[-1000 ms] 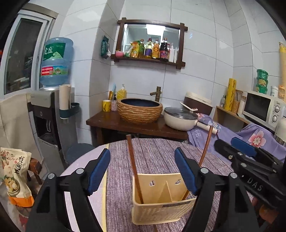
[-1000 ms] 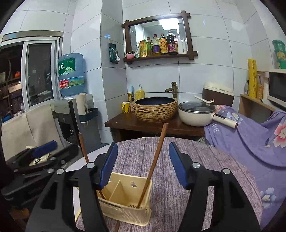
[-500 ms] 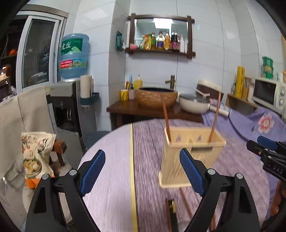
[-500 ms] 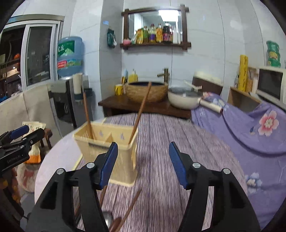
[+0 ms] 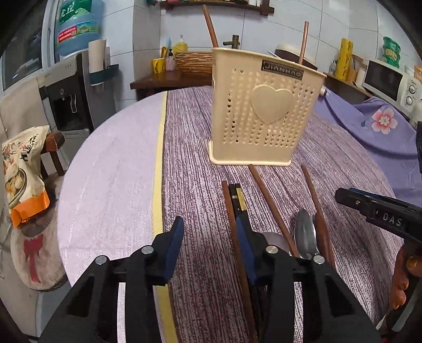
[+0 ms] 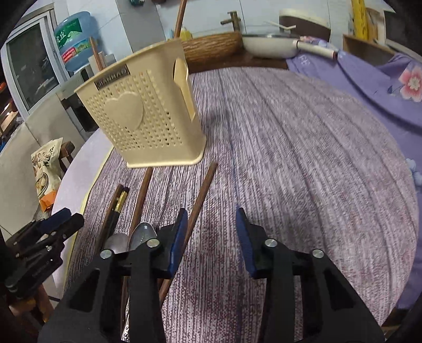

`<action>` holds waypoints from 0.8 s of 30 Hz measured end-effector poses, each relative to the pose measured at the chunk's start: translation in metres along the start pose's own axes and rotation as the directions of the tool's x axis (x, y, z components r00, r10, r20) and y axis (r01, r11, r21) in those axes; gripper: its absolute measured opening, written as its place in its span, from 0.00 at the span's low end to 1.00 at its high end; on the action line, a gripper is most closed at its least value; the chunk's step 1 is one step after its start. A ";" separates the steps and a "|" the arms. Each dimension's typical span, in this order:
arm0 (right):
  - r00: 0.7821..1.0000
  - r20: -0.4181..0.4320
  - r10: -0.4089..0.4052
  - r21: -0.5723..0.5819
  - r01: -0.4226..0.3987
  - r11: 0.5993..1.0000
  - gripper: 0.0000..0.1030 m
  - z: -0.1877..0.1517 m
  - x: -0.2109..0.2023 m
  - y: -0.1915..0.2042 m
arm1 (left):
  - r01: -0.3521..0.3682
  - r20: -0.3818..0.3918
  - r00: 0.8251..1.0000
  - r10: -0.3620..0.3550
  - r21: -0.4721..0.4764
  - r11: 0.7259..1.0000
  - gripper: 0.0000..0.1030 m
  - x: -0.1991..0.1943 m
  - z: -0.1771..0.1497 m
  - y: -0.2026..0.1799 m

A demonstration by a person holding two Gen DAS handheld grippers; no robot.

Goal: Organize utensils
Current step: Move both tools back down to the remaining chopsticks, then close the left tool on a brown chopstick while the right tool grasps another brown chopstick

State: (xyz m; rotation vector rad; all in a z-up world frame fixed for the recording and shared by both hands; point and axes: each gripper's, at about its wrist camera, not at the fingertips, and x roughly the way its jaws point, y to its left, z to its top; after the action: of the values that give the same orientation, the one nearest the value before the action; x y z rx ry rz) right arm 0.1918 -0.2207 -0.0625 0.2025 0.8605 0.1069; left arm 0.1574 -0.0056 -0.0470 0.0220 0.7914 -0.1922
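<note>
A cream plastic utensil holder (image 5: 263, 110) with a heart on its front stands upright on the round table, with two brown chopsticks (image 5: 209, 25) sticking out of it. It also shows in the right wrist view (image 6: 142, 116). Loose utensils lie on the cloth in front of it: brown chopsticks (image 5: 266, 195), black chopsticks (image 5: 237, 200) and a metal spoon (image 5: 304, 234). My left gripper (image 5: 208, 234) is open and empty, low over the cloth just left of the chopsticks. My right gripper (image 6: 212, 232) is open and empty, just right of a brown chopstick (image 6: 200, 195).
The table has a purple striped cloth (image 6: 303, 158) and a pale bare part at the left (image 5: 110, 168). A snack bag (image 5: 21, 171) sits on a stool at the left. A microwave (image 5: 390, 81) and a purple floral cover (image 5: 374, 126) are at the right.
Both grippers have come down and back from above the holder to low over the cloth. The loose utensils in front of the holder have come into view. Both grippers stay open.
</note>
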 end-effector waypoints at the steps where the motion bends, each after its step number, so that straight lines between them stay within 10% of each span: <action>1: 1.000 -0.008 0.004 0.000 -0.004 1.000 0.35 0.001 0.003 0.002 | 0.003 -0.004 1.000 -0.003 0.002 1.000 0.36 0.001 0.000 -0.001; 24: 0.996 -0.085 -0.019 -0.018 0.018 1.000 0.15 0.018 0.042 0.010 | 0.006 -0.080 0.997 -0.003 0.031 1.000 0.22 0.030 0.004 -0.007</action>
State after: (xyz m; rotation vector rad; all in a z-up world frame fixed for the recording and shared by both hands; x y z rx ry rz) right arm 0.2323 -0.2064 -0.0802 0.1744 0.9455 0.1061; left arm 0.1794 -0.0173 -0.0647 0.0574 0.8683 -0.2090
